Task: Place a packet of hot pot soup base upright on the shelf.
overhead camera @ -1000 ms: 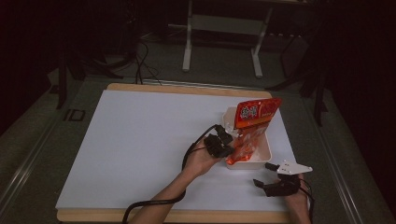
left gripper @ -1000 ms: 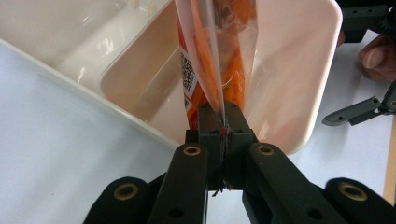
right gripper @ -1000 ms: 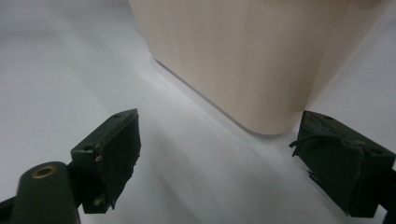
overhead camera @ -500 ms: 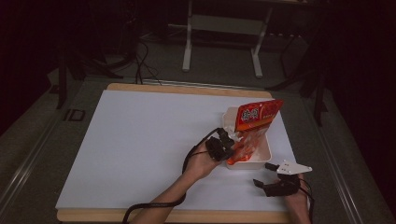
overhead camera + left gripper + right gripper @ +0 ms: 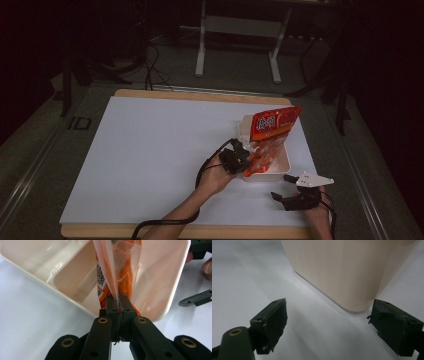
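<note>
1. The orange bag [image 5: 270, 135] is sinking lower into the white tub [image 5: 280, 172] than it was a moment ago, so it looks like it is being put away inside.
2. The left claw [image 5: 117, 305] is pinching the clear edge of the bag tight.
3. The right claw [image 5: 329, 322] is resting wide apart beside the tub, holding nothing.
4. The bag is shiny, crinkly and leaning against the tub wall.
</note>
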`<move>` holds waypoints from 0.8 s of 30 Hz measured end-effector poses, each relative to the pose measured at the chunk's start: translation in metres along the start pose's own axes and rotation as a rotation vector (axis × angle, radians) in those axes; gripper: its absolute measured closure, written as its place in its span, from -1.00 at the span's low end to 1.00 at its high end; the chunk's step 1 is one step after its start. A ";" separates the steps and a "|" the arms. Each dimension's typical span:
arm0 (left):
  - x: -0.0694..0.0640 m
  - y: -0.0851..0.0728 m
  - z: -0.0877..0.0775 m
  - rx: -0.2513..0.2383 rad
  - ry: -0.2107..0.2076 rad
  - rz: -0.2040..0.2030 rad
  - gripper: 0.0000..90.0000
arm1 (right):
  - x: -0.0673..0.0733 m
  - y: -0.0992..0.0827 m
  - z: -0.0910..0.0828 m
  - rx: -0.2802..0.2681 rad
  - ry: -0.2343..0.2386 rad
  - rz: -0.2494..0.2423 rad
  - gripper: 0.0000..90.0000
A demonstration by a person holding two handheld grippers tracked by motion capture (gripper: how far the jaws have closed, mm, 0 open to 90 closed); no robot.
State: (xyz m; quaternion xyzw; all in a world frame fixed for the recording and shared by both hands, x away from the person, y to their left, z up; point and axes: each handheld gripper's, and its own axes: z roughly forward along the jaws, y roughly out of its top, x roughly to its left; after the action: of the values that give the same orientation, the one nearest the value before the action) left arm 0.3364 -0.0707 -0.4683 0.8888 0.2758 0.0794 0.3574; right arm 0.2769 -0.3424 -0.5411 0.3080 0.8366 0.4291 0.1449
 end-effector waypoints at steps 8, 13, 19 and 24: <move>-0.003 -0.002 0.000 -0.008 0.001 -0.026 1.00 | 0.000 0.000 0.000 0.001 0.000 0.001 -0.69; 0.000 -0.008 0.004 -0.016 -0.124 -0.063 1.00 | 0.000 0.000 0.000 0.004 -0.006 0.004 -0.69; 0.000 -0.020 0.021 -0.024 -0.144 -0.084 0.99 | 0.001 0.000 0.000 0.008 -0.016 -0.002 -0.70; 0.000 -0.016 0.018 -0.002 -0.131 -0.050 0.96 | 0.000 0.000 0.000 0.002 -0.012 0.001 -0.70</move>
State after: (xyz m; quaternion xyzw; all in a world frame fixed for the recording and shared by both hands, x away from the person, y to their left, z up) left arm 0.3357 -0.0723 -0.4922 0.8846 0.2737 0.0123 0.3774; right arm 0.2770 -0.3424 -0.5409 0.3112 0.8359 0.4267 0.1493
